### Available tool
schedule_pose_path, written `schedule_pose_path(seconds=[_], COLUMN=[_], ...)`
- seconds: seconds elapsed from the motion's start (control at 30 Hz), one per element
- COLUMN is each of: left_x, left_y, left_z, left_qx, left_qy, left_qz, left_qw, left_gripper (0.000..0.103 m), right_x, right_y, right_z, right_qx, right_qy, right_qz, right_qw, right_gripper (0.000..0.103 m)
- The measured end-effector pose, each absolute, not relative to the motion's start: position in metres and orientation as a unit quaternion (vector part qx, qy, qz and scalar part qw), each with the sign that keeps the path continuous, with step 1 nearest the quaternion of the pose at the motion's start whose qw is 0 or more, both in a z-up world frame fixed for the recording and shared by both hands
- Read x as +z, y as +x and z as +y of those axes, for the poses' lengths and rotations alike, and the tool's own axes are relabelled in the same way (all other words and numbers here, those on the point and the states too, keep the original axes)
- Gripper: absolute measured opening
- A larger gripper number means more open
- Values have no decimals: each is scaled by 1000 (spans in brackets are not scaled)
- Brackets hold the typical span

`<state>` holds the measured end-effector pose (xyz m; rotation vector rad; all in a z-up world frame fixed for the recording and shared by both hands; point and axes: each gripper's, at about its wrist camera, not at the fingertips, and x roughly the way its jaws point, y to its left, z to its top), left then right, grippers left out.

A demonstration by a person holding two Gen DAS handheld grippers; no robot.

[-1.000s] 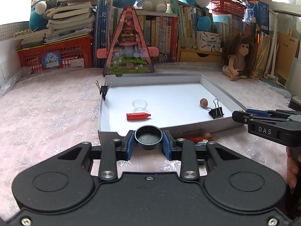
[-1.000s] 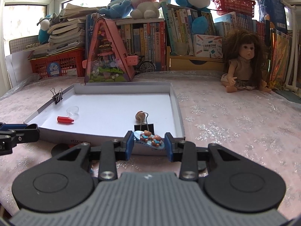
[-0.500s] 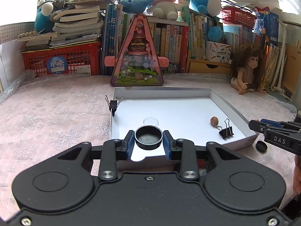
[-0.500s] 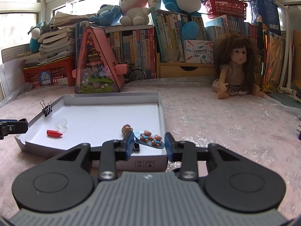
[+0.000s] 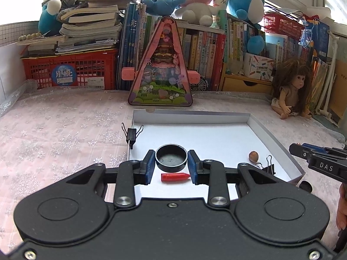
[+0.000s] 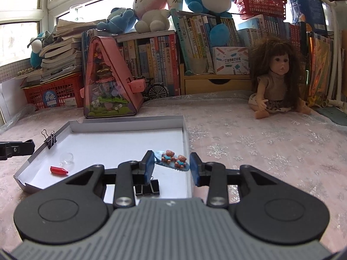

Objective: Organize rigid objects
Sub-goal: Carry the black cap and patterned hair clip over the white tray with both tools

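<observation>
My left gripper (image 5: 171,164) is shut on a round black cap (image 5: 171,159), held over the near part of the white tray (image 5: 271,136). Just below it in that tray lies a red bullet-shaped piece (image 5: 175,177). A brown nut (image 5: 253,156) and a black binder clip (image 5: 267,168) rest near the tray's right wall. Another binder clip (image 5: 131,134) grips its left wall. My right gripper (image 6: 172,162) is shut on a blue hair clip with two little bears (image 6: 172,160), above the tray's right side (image 6: 186,143). A clear dome (image 6: 66,158) and the red piece (image 6: 58,170) lie at the tray's left.
A small black cap (image 5: 306,186) lies on the pink cloth outside the tray's right corner. A pink triangular toy house (image 5: 160,69) stands behind the tray, a doll (image 6: 275,82) sits at the right, and books, red crates and plush toys line the back.
Both grippers have moved forward and up over the tray with their objects still held. The tray's front wall has slid below the fingers in both views.
</observation>
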<state>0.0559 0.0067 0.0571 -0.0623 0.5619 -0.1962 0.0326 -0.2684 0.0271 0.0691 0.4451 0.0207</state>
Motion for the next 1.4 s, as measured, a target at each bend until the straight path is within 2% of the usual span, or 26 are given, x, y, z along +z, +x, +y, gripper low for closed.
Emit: schedule_pose_path(seconds=[0.4,0.8,1.4], left_x=[60,41,20], left_y=[104,172,195], left_z=[-9,-23,-31], left_qx=[-101,-101,-96], left_qy=[-17,-23,-14], left_qz=[295,373,416], left_qw=[950,922,904], left_gripper=[30,30,30], right_x=[28,31,19], right_y=[75,141,172], right_z=[-256,-261,-242], right_qx=[44,98,92], right_qy=[19,53,5], right_qz=[238,332,407], right_qw=[970,937,909], right_gripper=[40,41,41])
